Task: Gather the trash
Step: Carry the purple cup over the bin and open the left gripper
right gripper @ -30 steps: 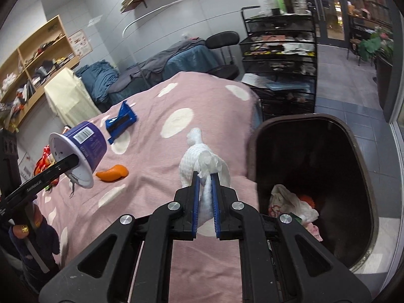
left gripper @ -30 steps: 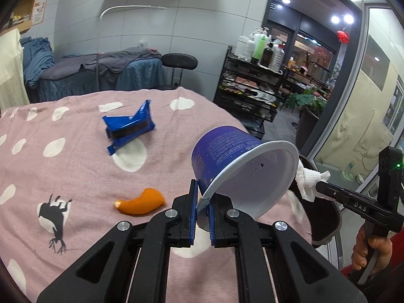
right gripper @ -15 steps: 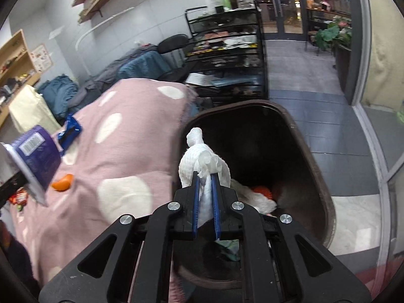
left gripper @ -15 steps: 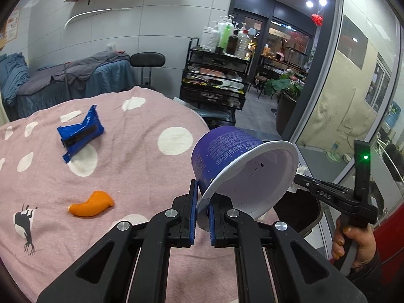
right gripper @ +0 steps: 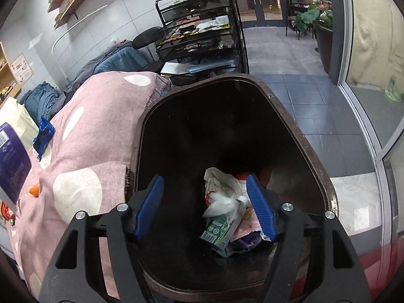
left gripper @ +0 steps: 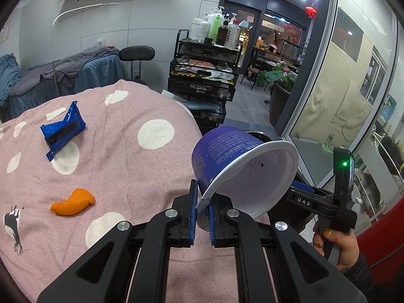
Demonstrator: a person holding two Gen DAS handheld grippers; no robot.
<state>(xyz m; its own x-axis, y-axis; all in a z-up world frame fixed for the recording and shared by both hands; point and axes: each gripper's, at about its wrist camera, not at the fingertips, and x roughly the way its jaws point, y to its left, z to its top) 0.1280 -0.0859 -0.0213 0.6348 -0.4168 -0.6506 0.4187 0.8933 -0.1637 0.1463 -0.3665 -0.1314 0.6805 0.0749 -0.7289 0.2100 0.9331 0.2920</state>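
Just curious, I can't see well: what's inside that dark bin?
In the bin: a white tissue, a green carton, crumpled wrappers and something orange. Anything beneath is hidden.

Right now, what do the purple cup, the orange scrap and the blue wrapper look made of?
Purple cup: probably thin plastic or coated paper, smooth white inside, printed outside, pinched in the left claw.
Orange scrap: likely citrus peel, curled and matte.
Blue wrapper: glossy plastic film, creased, with crimped ends.

A pink fabric-covered table with white polka dots carried a crumpled blue foil wrapper and, well apart nearer the camera, what looked like a curved orange peel
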